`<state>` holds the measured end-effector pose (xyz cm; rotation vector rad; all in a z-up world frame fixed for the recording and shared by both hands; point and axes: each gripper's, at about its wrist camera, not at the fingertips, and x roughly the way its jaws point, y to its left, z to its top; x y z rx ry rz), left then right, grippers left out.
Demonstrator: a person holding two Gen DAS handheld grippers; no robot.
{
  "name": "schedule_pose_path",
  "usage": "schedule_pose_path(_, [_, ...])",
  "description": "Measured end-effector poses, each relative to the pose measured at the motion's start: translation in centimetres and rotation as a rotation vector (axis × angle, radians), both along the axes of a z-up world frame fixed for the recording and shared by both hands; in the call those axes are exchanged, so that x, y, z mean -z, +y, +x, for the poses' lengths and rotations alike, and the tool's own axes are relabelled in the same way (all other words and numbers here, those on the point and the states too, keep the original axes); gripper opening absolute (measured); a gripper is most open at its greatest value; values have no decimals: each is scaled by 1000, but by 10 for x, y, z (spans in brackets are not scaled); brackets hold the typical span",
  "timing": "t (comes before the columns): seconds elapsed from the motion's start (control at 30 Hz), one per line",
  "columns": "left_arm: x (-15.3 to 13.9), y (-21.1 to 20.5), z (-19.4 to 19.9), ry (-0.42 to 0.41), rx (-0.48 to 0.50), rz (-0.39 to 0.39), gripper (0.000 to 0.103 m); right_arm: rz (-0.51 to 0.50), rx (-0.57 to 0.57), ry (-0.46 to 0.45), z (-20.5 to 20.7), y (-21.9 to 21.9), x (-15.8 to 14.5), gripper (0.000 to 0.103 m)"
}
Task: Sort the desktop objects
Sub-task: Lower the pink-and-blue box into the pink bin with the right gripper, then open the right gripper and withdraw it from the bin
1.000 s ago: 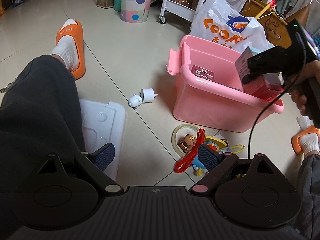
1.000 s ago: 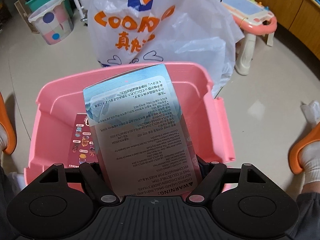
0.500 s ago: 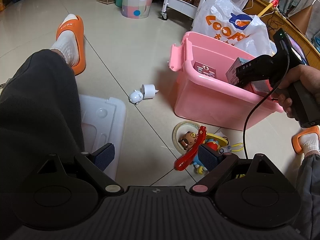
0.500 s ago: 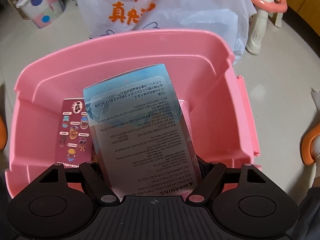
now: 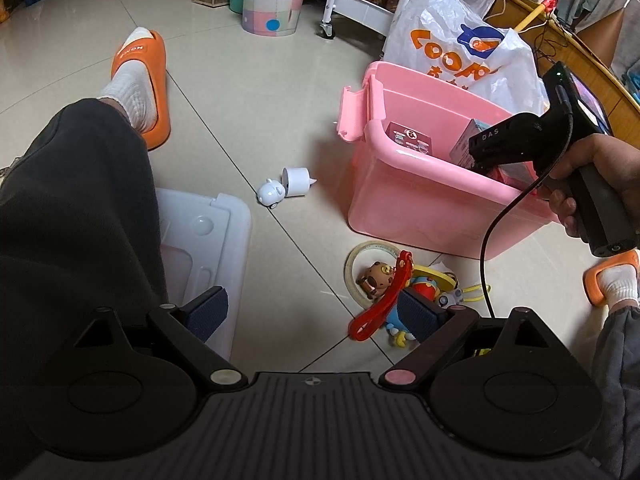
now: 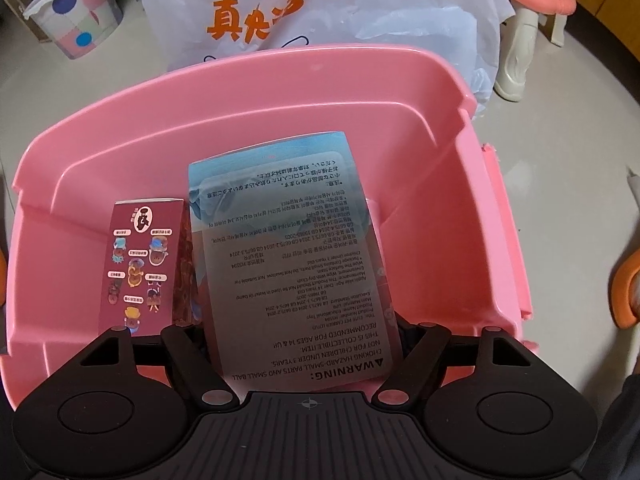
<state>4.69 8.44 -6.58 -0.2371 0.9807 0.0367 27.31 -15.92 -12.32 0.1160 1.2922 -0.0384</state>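
Tiled floor (image 5: pixel 240 92) carries a pink bin (image 5: pixel 420 204), with a white shopping bag (image 5: pixel 464 52) just behind it. Right tongs (image 6: pixel 304 332) are clamped on a blue box (image 6: pixel 288 256), lowered inside the bin beside a maroon box (image 6: pixel 140 268) that leans on the bin's left wall. Left tongs (image 5: pixel 316 314) hang spread wide, holding nothing, above the floor near a heap of toys (image 5: pixel 396 284) and a tape roll (image 5: pixel 360 256) in front of the bin. Left of the bin lie a small white pig (image 5: pixel 271 193) and a white cup (image 5: pixel 297 181), touching.
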Motion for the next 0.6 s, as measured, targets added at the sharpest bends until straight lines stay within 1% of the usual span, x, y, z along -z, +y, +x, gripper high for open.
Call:
schedule_pose_path(0.1, [0, -1, 0, -3, -2, 10, 94, 39, 12, -35, -7, -5, -7, 76])
schedule_pose_path(0.2, [-1, -2, -1, -10, 1, 24, 94, 71, -8, -67, -16, -8, -20, 78])
schedule_pose_path(0.23, [-1, -4, -1, -14, 5, 31, 94, 67, -13, -85, -21, -8, -25, 78])
schedule_pose_path(0.3, [-3, -6, -3, -21, 16, 49, 94, 51, -22, -125, -32, -7, -37, 91])
schedule_pose_path(0.37, [-5, -10, -4, -29, 33, 74, 94, 38, -36, -159, -42, -8, -47, 92])
schedule_pose_path(0.47, [-10, -15, -7, -48, 60, 98, 94, 48, -62, -174, -55, -22, -65, 92])
schedule_pose_path(0.6, [-19, -23, -12, -71, 103, 124, 94, 79, -47, -212, -78, -39, -86, 92])
